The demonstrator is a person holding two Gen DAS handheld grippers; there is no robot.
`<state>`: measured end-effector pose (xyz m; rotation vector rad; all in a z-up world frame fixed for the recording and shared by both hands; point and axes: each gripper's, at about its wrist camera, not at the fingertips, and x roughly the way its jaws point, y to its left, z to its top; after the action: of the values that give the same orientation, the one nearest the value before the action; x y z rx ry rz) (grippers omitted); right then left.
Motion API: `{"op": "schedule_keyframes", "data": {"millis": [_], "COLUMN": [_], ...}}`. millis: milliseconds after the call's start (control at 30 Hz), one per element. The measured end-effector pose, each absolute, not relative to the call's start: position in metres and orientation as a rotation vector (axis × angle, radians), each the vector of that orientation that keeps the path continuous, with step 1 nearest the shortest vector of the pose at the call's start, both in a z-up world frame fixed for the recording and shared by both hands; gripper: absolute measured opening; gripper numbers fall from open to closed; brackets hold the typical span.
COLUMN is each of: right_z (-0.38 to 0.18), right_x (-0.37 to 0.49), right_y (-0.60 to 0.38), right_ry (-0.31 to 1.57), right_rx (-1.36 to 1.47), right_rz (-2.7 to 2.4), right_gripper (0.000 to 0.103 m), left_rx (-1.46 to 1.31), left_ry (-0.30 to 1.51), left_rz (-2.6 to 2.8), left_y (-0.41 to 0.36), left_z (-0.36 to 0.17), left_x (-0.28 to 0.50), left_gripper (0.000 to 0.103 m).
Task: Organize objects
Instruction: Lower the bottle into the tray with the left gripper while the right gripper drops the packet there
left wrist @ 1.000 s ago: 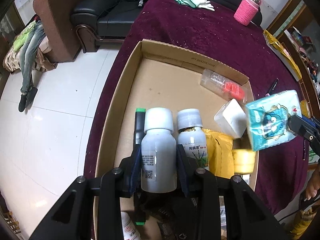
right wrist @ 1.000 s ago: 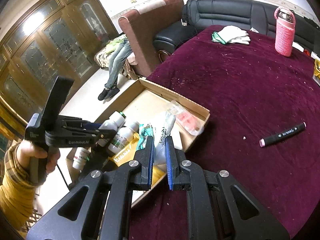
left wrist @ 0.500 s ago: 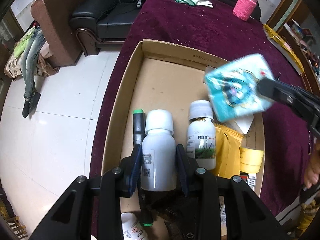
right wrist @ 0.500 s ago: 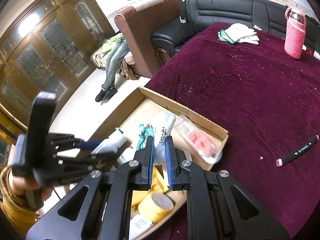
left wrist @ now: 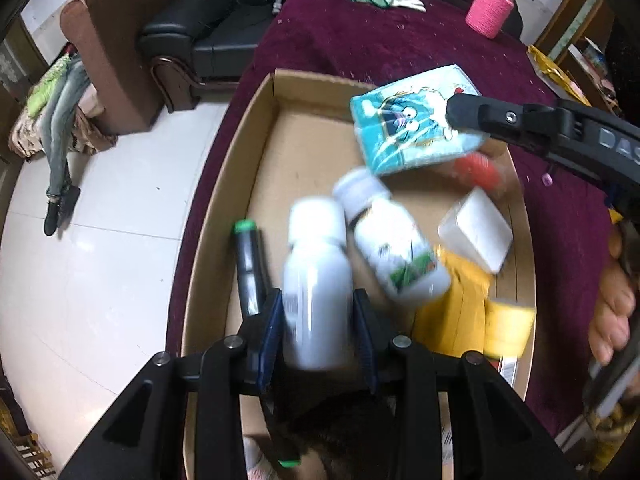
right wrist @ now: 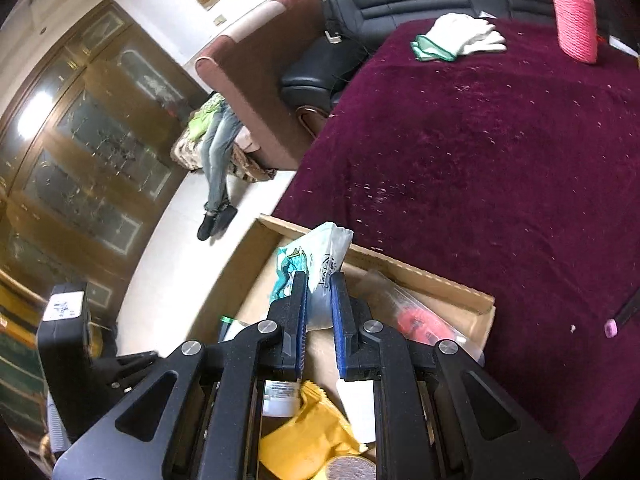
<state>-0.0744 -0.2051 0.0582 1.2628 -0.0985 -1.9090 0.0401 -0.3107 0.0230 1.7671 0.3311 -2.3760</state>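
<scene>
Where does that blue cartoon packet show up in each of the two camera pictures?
Left wrist view: blue cartoon packet upper right, held over the cardboard box by the right tongs.
Right wrist view: packet at centre, seen edge-on between the tongs' fingers.
Shared landmark: pink bottle on the far tablecloth.

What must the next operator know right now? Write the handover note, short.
Left tool: shut on the white bottle, held over the cardboard box.
Right tool: shut on the teal packet, above the box's far end.
Already in the box: labelled bottle, green-capped marker, white block, yellow pouch.
Left to do: set down both held items; a marker lies on the maroon cloth.
</scene>
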Motion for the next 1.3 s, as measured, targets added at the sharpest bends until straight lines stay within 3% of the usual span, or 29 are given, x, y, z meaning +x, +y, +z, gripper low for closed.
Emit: {"op": "schedule_keyframes", "data": {"millis": [467,600,733,800,933,1000,1133,1300], "right_z": [0.028,0.018,0.017,0.019,0.036,0.046,0.062,0.076], "right_x": [-0.079,-0.077,-0.079,-0.080,-0.075,-0.072,-0.063,-0.043], "right_y": [-0.234,-0.246,-0.243,-0.236,-0.218,-0.205,-0.177,-0.134], "right_ry": [-0.018,0.029,0.029,0.014,0.002,-0.005,-0.010,0.058], "right_rx": [1.327,1.331,1.330,1.329,1.265,1.236,1.203,1.187], "right_rz": [-1.887,-1.875,-1.865,-1.857,-1.867,-1.859,-1.848,-1.876], "right_gripper": [0.012,0.014,0.024,0.026,0.045,0.046,0.068,0.073], "left_rx": [1.835,1.851,1.875,1.863,1.835,1.825,1.786,1.696], "left_ry": [0.389,0.445,0.420,0.362,0.331,0.299,0.207,0.176], "left_rz": [-2.333,-2.350,-2.367,-2.367,-2.386,-2.387,-2.403,-2.423], "left_y": [-0.307,-0.305,-0.293,-0.287,-0.279,-0.273,-0.257,-0.241], "left_z": [0.022,0.022,0.027,0.032,0.041,0.044,0.053,0.062], "left_x": [0.056,0.058,0.058,0.059,0.064,0.066,0.073,0.087], "left_gripper": [0.037,0.059,0.079,0.080,0.081,0.081,0.081,0.081]}}
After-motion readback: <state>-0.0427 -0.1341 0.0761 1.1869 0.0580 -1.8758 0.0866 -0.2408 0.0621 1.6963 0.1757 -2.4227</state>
